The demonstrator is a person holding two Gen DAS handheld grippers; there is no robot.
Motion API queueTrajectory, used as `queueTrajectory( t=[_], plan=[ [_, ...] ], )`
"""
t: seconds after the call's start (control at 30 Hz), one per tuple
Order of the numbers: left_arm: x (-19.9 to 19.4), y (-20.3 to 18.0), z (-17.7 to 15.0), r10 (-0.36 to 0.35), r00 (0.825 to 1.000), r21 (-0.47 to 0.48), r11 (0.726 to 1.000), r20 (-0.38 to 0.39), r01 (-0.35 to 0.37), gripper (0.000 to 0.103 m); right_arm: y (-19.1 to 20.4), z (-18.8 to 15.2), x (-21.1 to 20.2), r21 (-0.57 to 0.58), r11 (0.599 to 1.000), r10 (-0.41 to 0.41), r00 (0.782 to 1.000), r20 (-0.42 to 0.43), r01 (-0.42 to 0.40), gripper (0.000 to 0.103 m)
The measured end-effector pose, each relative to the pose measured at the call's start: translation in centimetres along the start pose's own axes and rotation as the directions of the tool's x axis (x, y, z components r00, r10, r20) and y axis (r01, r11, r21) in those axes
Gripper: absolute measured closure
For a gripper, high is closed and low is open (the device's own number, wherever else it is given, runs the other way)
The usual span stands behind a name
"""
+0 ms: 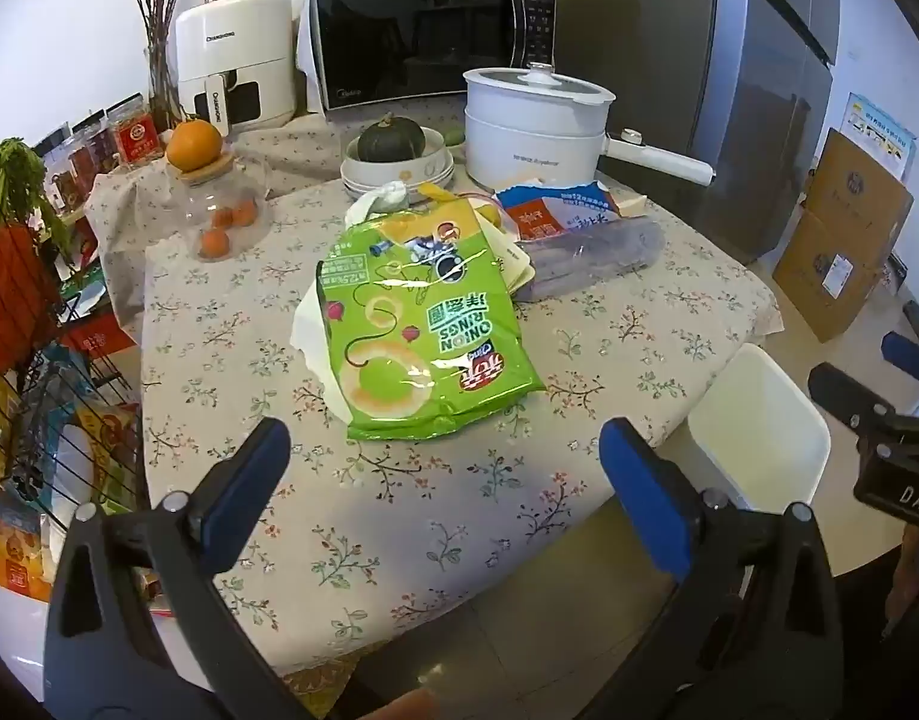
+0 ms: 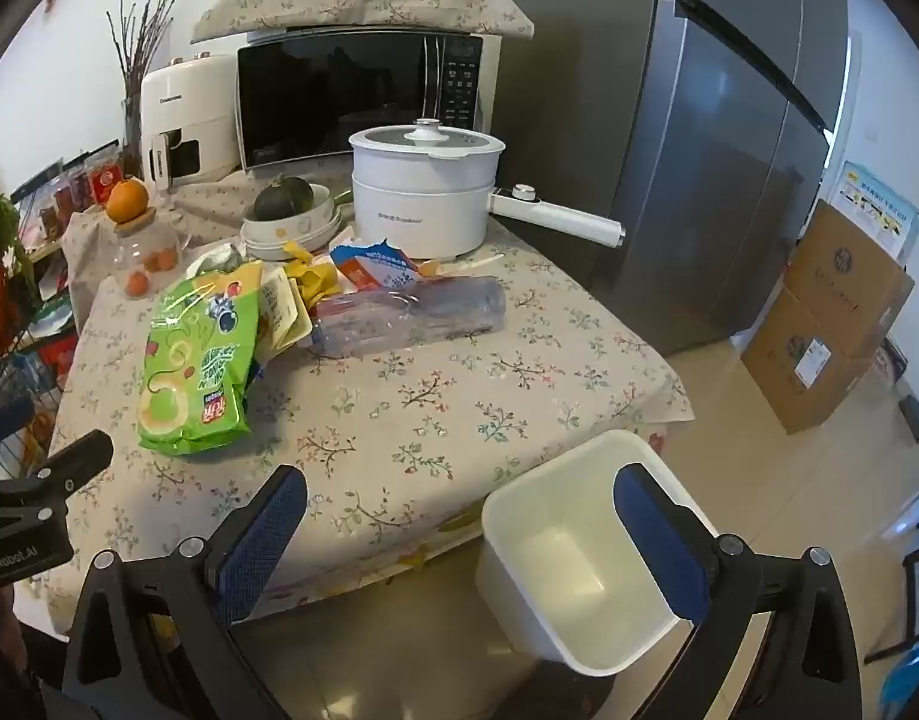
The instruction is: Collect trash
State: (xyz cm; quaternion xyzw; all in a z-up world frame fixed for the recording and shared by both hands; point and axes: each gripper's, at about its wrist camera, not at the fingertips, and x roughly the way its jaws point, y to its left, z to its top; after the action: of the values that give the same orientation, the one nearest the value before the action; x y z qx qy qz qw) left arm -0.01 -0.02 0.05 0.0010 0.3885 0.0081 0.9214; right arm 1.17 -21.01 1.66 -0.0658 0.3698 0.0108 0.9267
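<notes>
Kitchen corner w/ a floral-cloth table, fridge on the right, microwave and air fryer at the back. We're standing at the near edge of the table w/ both tools up and nothing picked yet.

Trash is all heaped in one clump mid-table, prob so it's reachable from our side: green onion rings bag lying flat on top of some white paper, a crumpled tissue behind it, yellow wrapper bits, a torn blue-and-red packet, and a clear plastic bottle on its side just beside the bag. The white cooking pot and the bowl w/ a squash sit behind the heap, not trash imo.

White bin is on the floor right at the table's near right corner, mouth up and empty as far as we can see. Makes sense, short drop from the table edge.

Left gripper has its jaws spread wide, holding nothing, aimed pretty much straight at the near end of the green bag, so that's likely our first grab. Right gripper is also spread and empty, hovering between table edge and bin. One blue pad sits in front of the bin's rim in that view, can't tell if it's actually touching.
</notes>
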Motion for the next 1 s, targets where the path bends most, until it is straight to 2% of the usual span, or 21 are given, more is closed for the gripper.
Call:
queueTrajectory(
  t=[0.27,0.33,1.0],
  plan=[
    [-0.1,0.9,-1.0,-0.009,1.0,-0.008,1.0,0.014,0.009,0.001,0.1,0.4,-0.3,0.004,1.0,-0.014,1.0,0.006,0.014,0.0],
    [0.3,0.7,-0.2,-0.005,1.0,-0.008,1.0,-0.017,0.005,0.001,-0.1,0.7,-0.3,0.007,1.0,-0.01,1.0,0.004,0.01,0.0],
    [0.3,0.4,-0.2,-0.003,1.0,-0.01,1.0,0.001,0.004,0.001,0.3,0.4,-0.4,-0.003,1.0,-0.008,1.0,0.03,0.009,0.0]
  ],
)
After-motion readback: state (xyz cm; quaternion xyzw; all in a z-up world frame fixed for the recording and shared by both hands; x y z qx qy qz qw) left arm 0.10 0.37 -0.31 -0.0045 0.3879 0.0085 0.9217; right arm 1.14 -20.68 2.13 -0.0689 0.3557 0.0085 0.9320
